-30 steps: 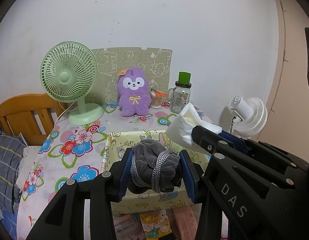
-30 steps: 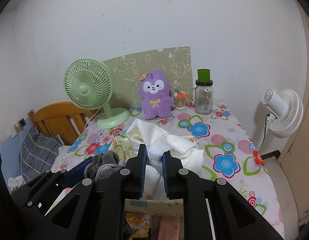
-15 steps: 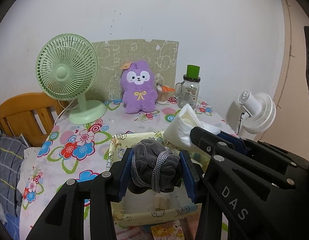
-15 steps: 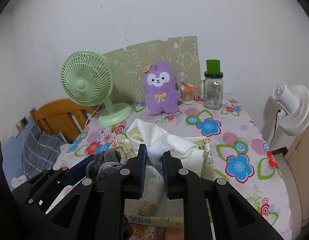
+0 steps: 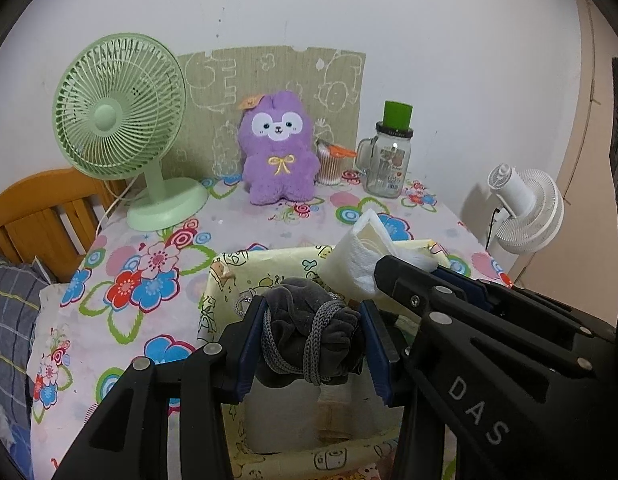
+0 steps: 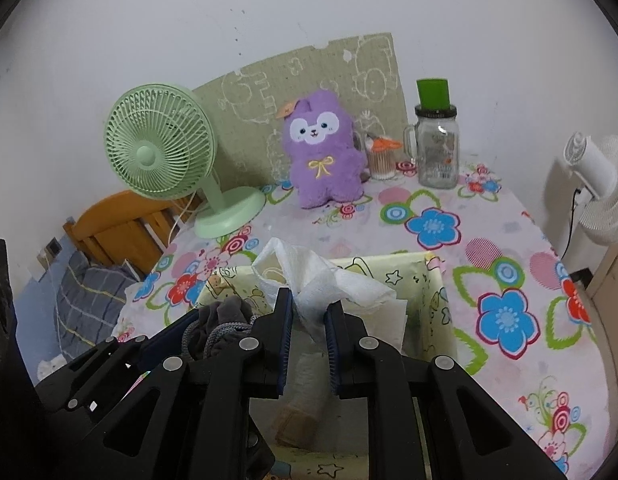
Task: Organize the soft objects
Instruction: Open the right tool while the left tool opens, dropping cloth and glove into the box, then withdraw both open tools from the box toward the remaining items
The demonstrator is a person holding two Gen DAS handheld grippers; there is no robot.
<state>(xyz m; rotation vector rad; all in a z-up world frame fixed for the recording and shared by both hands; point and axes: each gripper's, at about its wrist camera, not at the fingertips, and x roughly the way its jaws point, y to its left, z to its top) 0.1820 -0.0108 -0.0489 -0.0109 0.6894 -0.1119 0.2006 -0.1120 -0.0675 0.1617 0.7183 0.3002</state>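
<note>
The left gripper (image 5: 313, 344) clamps one soft grey velvet pouch (image 5: 305, 340) with braided cord; the right gripper (image 6: 309, 320) pinches one crumpled white tissue (image 6: 321, 284).

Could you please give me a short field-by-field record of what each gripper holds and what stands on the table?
left gripper: shut on grey drawstring pouch, above the box
right gripper: shut on white tissue, above the box
box: yellow cartoon-print, open top, on the floral tablecloth
at the back of the table: green fan, purple plush, glass jar with a green lid
beside table: white fan
</note>
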